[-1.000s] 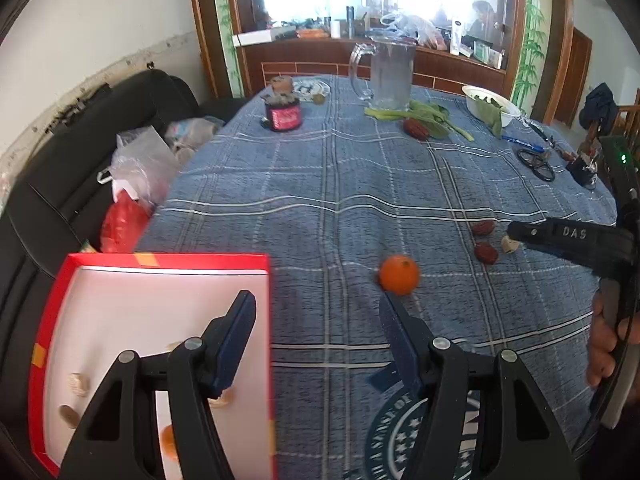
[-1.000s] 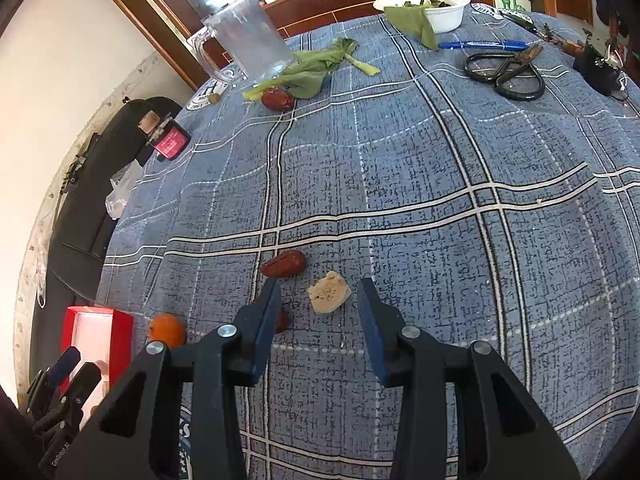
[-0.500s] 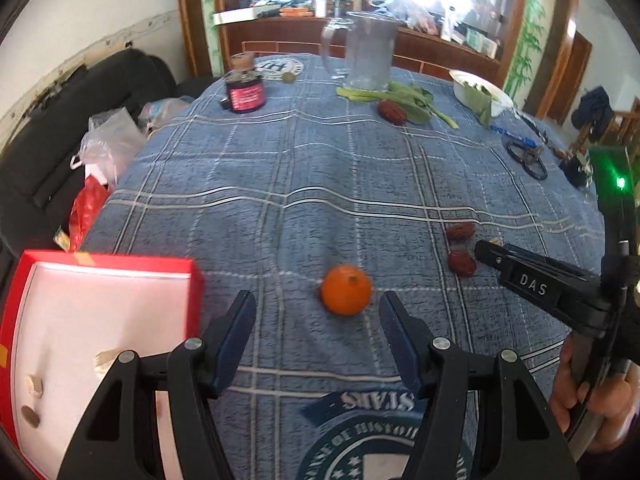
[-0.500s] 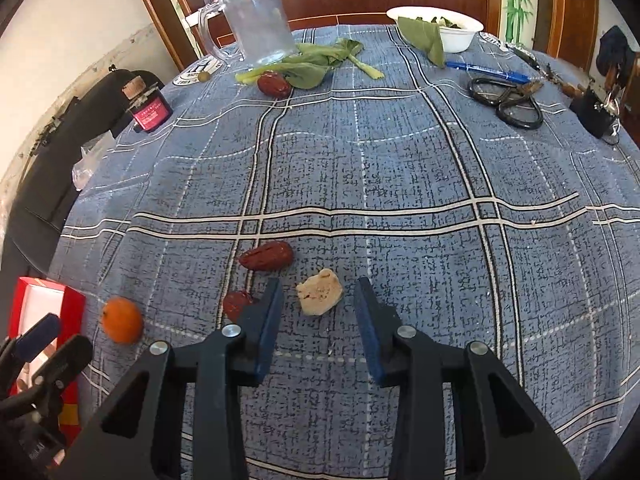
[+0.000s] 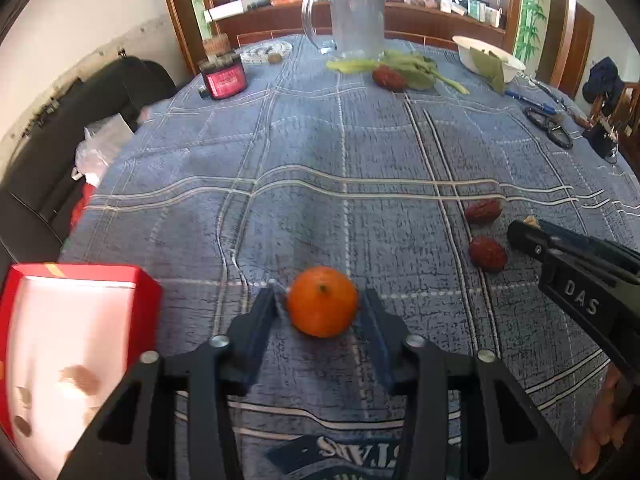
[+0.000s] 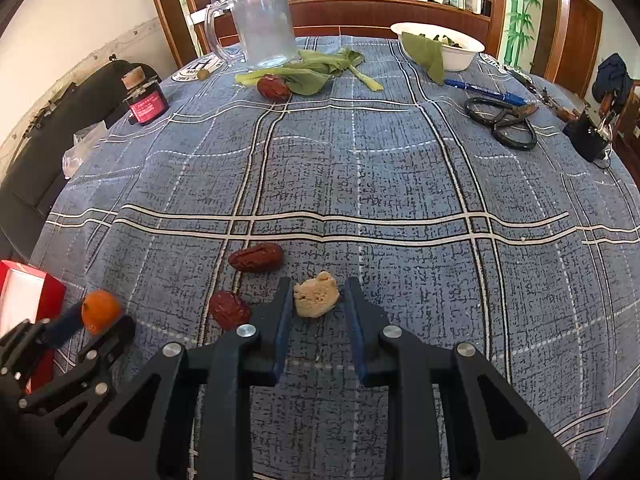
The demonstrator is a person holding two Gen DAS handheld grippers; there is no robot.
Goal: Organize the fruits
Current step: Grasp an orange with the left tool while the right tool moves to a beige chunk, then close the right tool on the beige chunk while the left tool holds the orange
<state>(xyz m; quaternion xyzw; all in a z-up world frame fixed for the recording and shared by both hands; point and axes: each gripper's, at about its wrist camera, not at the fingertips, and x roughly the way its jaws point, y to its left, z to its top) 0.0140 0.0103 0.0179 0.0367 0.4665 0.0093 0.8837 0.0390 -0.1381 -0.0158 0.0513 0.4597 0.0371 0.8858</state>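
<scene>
A small orange (image 5: pixel 322 301) lies on the blue plaid tablecloth (image 5: pixel 344 152) between the fingers of my open left gripper (image 5: pixel 317 294), with narrow gaps on both sides. Left of it stands a red box (image 5: pixel 80 276) with a white inside holding a few bits. My right gripper (image 6: pixel 317 285) is open around a beige lump (image 6: pixel 317 294), its fingers nearly touching it. Two red dates (image 6: pixel 256 258) (image 6: pixel 229 309) lie just left of that lump. A third date (image 6: pixel 273 87) rests by the greens far back. The right wrist view also shows the orange (image 6: pixel 100 311) and left gripper (image 6: pixel 80 320).
At the far side stand a glass pitcher (image 6: pixel 264 20), leafy greens (image 6: pixel 316 68) and a white bowl (image 6: pixel 452 46). Scissors (image 6: pixel 504 120) and a blue pen (image 6: pixel 484 90) lie right. A red-labelled jar (image 6: pixel 146 100) is left, by a black sofa (image 5: pixel 60 128) beyond the table edge.
My left gripper moved right from over the red box and forward until its fingers flank the orange. My right gripper advanced around the beige lump. Both finger gaps narrowed.
</scene>
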